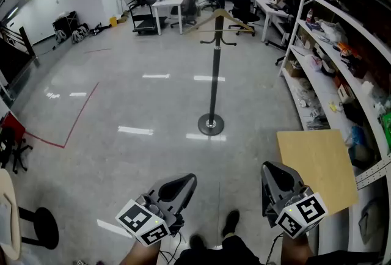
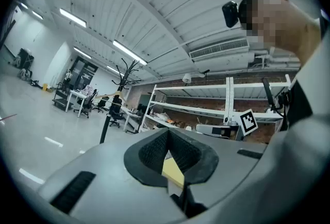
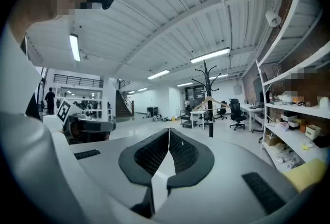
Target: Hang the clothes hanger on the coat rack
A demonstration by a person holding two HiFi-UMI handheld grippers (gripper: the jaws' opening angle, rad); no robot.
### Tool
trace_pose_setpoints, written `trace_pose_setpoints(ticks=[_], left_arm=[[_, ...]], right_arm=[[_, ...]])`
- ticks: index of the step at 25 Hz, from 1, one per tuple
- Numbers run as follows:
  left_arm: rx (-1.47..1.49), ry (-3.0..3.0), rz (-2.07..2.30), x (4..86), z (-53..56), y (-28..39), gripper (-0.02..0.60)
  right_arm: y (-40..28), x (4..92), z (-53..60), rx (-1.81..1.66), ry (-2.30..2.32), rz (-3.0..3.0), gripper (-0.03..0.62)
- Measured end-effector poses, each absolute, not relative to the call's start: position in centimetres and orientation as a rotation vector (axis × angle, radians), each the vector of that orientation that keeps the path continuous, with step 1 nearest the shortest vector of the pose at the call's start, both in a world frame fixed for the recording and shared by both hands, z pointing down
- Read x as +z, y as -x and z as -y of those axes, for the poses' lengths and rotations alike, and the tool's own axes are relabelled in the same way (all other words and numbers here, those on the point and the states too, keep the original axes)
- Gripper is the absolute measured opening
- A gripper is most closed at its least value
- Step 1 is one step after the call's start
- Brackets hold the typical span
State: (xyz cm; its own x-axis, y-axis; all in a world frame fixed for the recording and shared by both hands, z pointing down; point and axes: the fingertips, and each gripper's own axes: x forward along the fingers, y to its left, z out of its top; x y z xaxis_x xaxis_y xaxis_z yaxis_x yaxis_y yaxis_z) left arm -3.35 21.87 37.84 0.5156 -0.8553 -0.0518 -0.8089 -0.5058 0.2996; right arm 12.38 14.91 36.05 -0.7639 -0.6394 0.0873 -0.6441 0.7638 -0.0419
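Observation:
A wooden clothes hanger hangs on the black coat rack, which stands on its round base in the middle of the floor, well ahead of me. Both grippers are held low and near me, far from the rack. My left gripper is shut with nothing in it, and so is my right gripper. In the left gripper view the left gripper has its tips together, with the coat rack and hanger small in the distance. The right gripper points toward the coat rack and hanger.
White shelving full of small items runs along the right wall. A light wooden board sits just right of my right gripper. A black stool stands at the lower left. Desks and office chairs fill the back behind the rack.

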Motion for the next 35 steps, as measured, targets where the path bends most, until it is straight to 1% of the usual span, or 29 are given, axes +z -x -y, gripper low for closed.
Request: trace_pose_setpoints(ticks=[7, 13, 20, 25, 30, 35], left_arm=[[-0.310, -2.495, 1.450, 37.7, -26.3, 2.5, 0.000], [-0.322, -2.454, 1.540, 36.2, -30.5, -1.1, 0.000], [-0.209, -2.437, 1.579, 36.4, -32.4, -6.4, 0.000], [-0.210, -2.451, 1.569, 35.3, -34.5, -7.0, 0.000], [-0.219, -2.479, 1.539, 34.9, -35.0, -7.7, 0.000], [-0.237, -2.478, 1.586, 34.3, -36.3, -6.2, 0.000]], right_arm=[[-14.4, 35.4, -19.5, 0.080, -1.052, 2.894, 0.008], [-18.7, 34.8, -22.6, 0.042, -1.014, 2.919, 0.008], [-23.5, 36.3, -23.7, 0.151, -0.988, 2.911, 0.006], [-22.8, 35.6, -26.5, 0.101, -0.945, 2.916, 0.006], [-22.9, 35.3, -27.6, 0.143, -0.967, 2.937, 0.006], [-21.8, 34.8, -28.9, 0.107, -0.966, 2.923, 0.006]])
